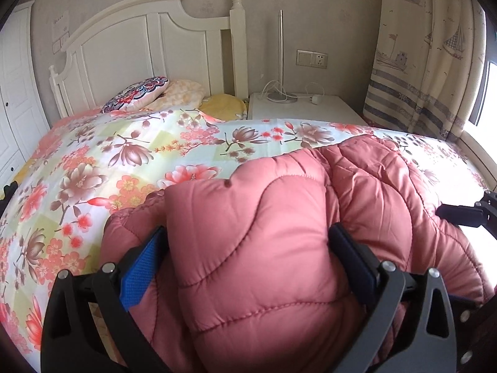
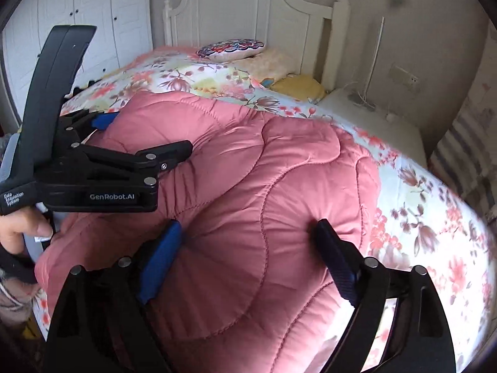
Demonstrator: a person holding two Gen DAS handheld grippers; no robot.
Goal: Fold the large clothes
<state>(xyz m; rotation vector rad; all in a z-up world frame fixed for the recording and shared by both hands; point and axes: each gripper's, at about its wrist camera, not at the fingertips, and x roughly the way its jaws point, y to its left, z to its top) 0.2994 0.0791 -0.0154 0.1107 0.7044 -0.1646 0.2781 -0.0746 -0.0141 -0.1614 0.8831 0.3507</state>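
Note:
A pink quilted padded garment [image 1: 279,233] lies bunched on the floral bedspread [image 1: 108,161]. My left gripper [image 1: 248,248] has its jaws wide apart with a thick fold of the garment bulging between the blue pads. My right gripper [image 2: 248,242] also stands wide, pressed into the garment [image 2: 248,171], fabric puckering at its fingers. The left gripper shows in the right wrist view [image 2: 124,143] at the garment's left edge, held by a hand. Whether either pair of pads truly pinches the fabric is unclear.
A white headboard [image 1: 139,40] and pillows [image 1: 139,93] stand at the bed's far end. A white nightstand [image 1: 304,108] with a lamp [image 1: 281,56] is at the right. Curtain [image 1: 419,62] at far right; white wardrobe [image 2: 77,15] at left.

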